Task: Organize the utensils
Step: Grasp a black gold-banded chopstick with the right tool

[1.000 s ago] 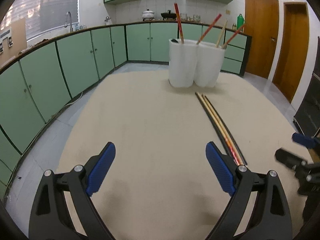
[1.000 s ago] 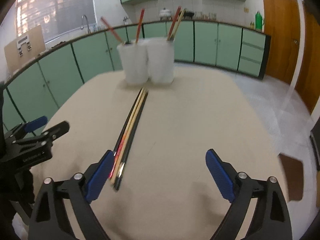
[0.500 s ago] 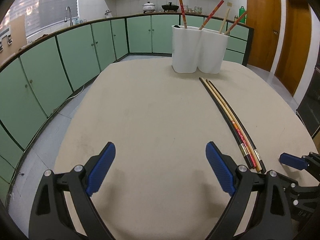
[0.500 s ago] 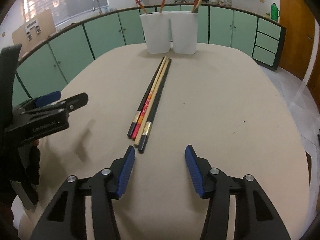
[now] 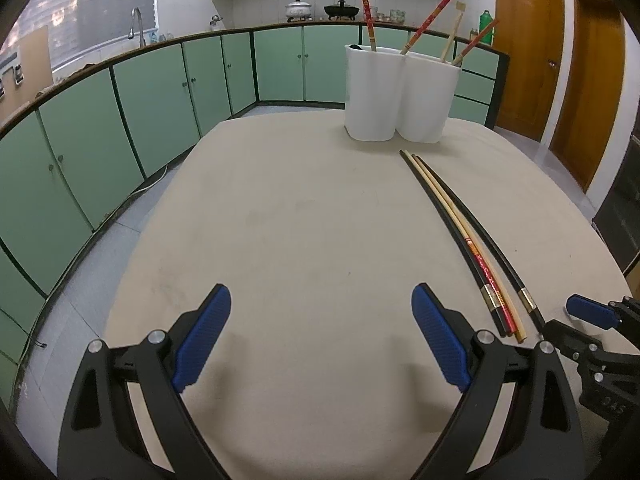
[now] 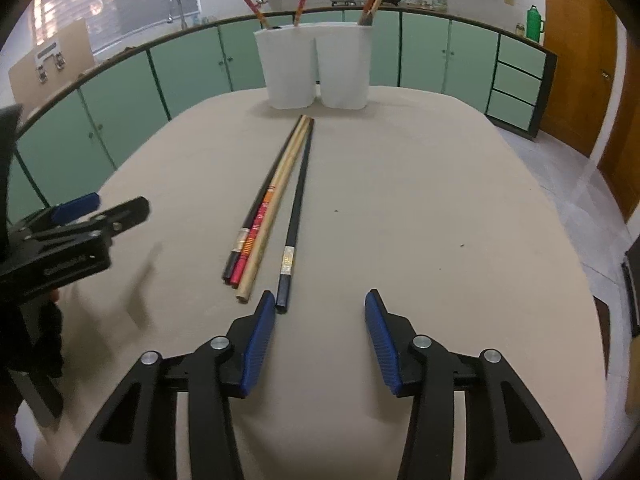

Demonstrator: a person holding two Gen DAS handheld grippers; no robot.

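- Jaws on both grippers are spread and hold nothing: left gripper [image 5: 320,344] wide apart over bare tabletop [image 5: 304,224], right gripper [image 6: 320,336] narrower, its left blue pad just beside the near end of the lone black chopstick [image 6: 295,216].
- Four loose chopsticks lie lengthwise toward the holders: a tight bundle of three [image 6: 262,216] (dark, red-patterned, pale wood) touching each other, the black one slightly apart on their right.
- Two white holders [image 6: 316,68] stand touching at the far edge of the tabletop, each with a couple of chopsticks already leaning in it.
- Step, my read: approach for pick, sorting part done. Right gripper is nearest; likely target is the black stick.
- Next move needs: shift left so the stick's end sits between the jaws, drop to the surface, close on a thin low rod. Risk: pad nudges it or it rolls out.
- Left gripper is parked well left of the sticks, not involved.
- Surface: beige, matte, rounded, faint specks.
- Room: kitchen, green cabinets all round, sink and window left, pots on the far counter, wooden doors right.
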